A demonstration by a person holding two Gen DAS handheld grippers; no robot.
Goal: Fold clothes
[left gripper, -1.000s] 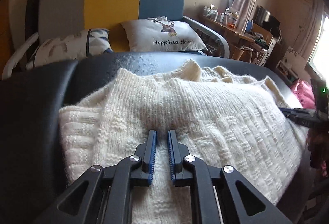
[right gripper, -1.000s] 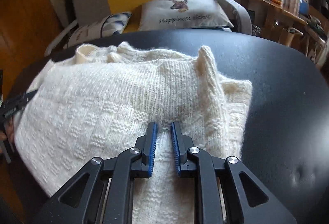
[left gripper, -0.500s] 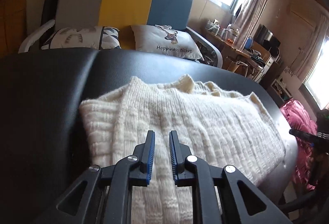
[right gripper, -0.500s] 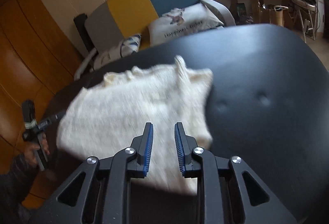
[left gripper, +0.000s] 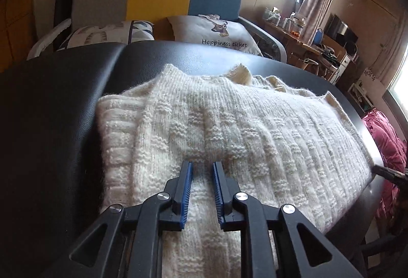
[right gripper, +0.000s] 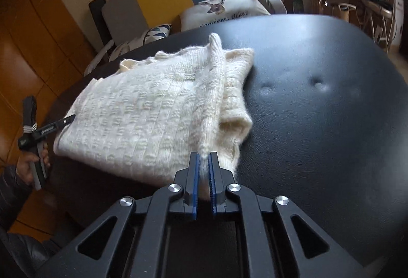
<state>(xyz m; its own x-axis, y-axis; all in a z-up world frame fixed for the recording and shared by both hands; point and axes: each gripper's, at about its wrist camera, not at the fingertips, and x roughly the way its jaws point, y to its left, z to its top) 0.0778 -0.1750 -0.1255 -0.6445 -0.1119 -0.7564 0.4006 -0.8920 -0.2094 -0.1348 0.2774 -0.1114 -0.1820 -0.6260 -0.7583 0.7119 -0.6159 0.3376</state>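
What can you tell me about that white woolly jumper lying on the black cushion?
The sweater is cream-white, thick and fuzzy, knitted in ribs and small raised blocks. It lies folded into a rough rectangle on the black padded surface, with layers stacked at one side and a ribbed edge poking up at the far end. The right gripper has just closed and pinches its near corner fold. The left gripper hovers open above the knit, nothing between its fingers.

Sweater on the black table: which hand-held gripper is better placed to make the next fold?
Right, probably. The right hand-held gripper has just closed on the sweater at its near edge. The left hand-held gripper stands open over the knit, gripping nothing.
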